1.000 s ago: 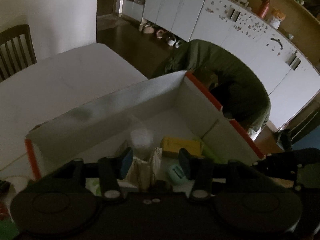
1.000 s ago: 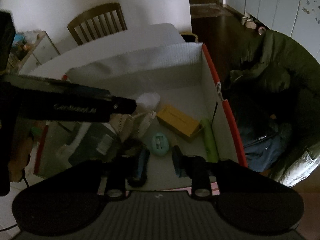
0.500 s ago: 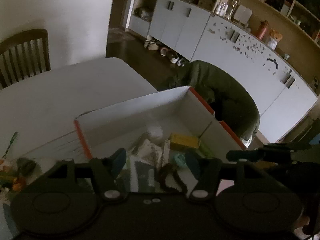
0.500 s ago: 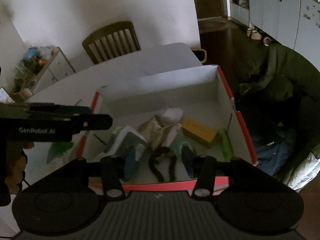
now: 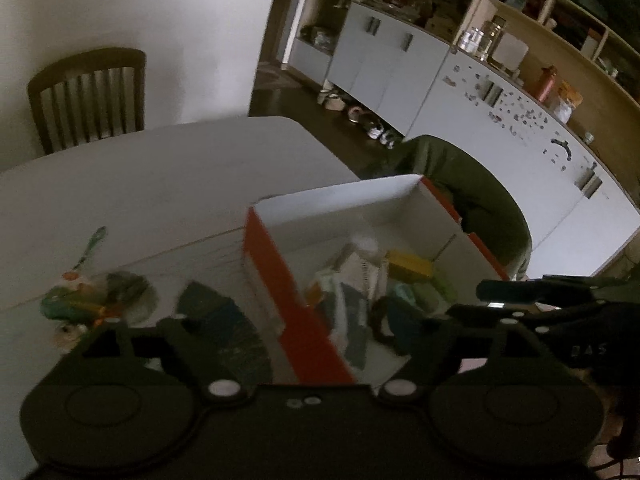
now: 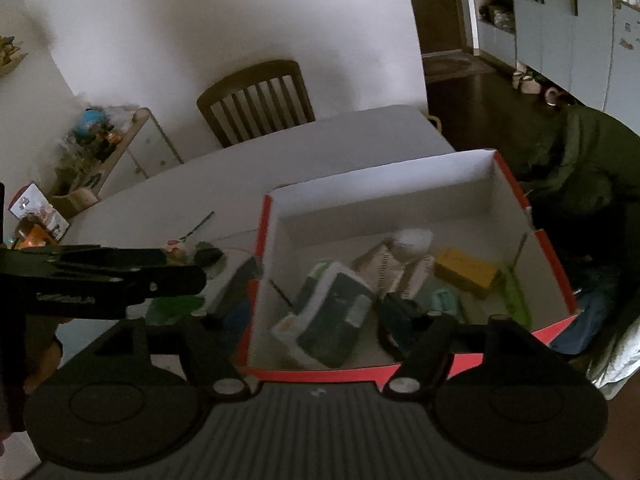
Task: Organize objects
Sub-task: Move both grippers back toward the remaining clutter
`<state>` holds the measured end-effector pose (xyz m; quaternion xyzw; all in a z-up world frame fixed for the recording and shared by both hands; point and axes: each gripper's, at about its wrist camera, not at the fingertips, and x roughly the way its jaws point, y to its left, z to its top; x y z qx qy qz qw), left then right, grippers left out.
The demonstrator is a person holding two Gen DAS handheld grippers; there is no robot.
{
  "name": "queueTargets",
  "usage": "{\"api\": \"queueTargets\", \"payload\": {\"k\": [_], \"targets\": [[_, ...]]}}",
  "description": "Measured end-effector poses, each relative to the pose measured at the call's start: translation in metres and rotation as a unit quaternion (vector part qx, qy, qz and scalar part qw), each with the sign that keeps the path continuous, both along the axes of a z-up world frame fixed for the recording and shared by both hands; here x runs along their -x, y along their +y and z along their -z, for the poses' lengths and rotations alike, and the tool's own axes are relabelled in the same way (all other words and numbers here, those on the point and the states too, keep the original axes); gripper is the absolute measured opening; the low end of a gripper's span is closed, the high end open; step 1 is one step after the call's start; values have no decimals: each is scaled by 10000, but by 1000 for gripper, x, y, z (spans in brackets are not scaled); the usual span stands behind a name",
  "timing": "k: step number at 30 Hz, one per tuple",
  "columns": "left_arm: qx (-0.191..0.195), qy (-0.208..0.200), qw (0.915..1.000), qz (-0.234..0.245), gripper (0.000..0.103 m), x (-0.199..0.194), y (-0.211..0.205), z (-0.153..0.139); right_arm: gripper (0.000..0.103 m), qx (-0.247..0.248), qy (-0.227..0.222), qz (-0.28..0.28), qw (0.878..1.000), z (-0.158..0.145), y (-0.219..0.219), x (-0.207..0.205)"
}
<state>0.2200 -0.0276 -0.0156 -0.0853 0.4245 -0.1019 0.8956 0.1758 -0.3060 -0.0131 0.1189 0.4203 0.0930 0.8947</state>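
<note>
My left gripper (image 5: pixel 312 336) and right gripper (image 6: pixel 316 324): both spread wide, empty, above red-edged white cardboard box (image 6: pixel 400 196); lettering illegible.

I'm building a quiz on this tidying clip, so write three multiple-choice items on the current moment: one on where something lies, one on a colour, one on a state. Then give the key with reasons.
1. Where does the yellow box lie?
A. On the chair seat
B. Inside the cardboard box, toward its right wall
C. On the table left of the cardboard box

2. What colour is the outside of the cardboard box?
A. Blue
B. Green
C. Red-orange

3. What is the state of the right gripper?
A. Open, holding nothing
B. Shut on the yellow box
C. Shut on a pen

Key: 1 B, the right wrist view shows it on the box floor near the right wall. 2 C, the outer faces and rim edges show red-orange, the inside white. 3 A, its fingers stand wide apart with nothing between them.
</note>
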Motion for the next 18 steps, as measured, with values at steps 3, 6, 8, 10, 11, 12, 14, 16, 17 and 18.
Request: {"api": "queueTargets", "payload": {"k": [3,6,8,10,11,12,14,16,17,18], "targets": [[-54,-44,9999,-78,93,9,15,-2,75,27,11,-59,10000,0,17,-1],[-54,-70,9998,-154,97,16,31,-3,75,64,2,-145,9999,-1,37,-2],[-55,-85,9997,-209,101,20,41,-3,75,77,-7,-206,9998,-1,50,-3],[-58,-103,9997,-236,102,23,51,-2,75,108,-4,-236,9997,-1,61,-4],[-32,-109,9996,-245,102,25,55,-2,75,111,2,-245,9996,-1,66,-4],[8,-123,9996,-252,102,26,61,-2,75,105,10,-253,9996,-1,71,-5],[31,-152,9995,-276,102,29,70,-1,75,112,20,-273,9996,-1,81,-6],[-17,-182,9994,-301,102,31,80,1,75,136,28,-294,9995,-1,92,-7],[-42,-171,9993,-328,102,31,85,3,75,145,37,-303,9994,0,97,-9],[-63,-155,9992,-359,102,32,89,4,75,153,41,-319,9994,-1,102,-11]]}}
